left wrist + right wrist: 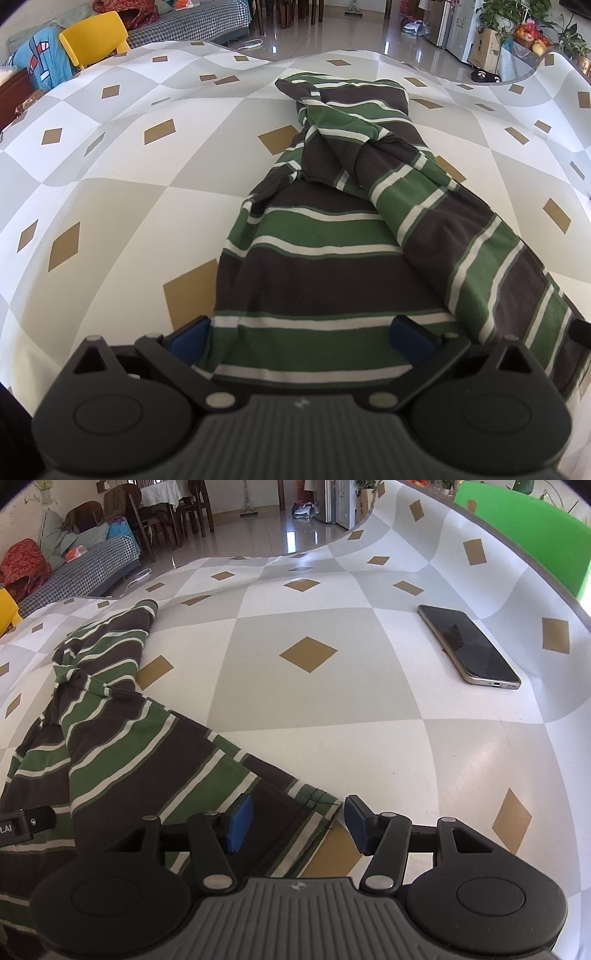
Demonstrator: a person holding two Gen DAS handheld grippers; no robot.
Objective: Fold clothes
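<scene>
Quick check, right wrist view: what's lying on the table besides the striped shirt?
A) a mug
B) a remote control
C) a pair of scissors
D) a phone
D: a phone lies flat, dark screen up, on the checked table, well to the right of the striped shirt and not touching it.

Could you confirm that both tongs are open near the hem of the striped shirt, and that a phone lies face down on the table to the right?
Nearly: the phone lies face up, its dark screen showing in the right wrist view. The rest holds.
</scene>
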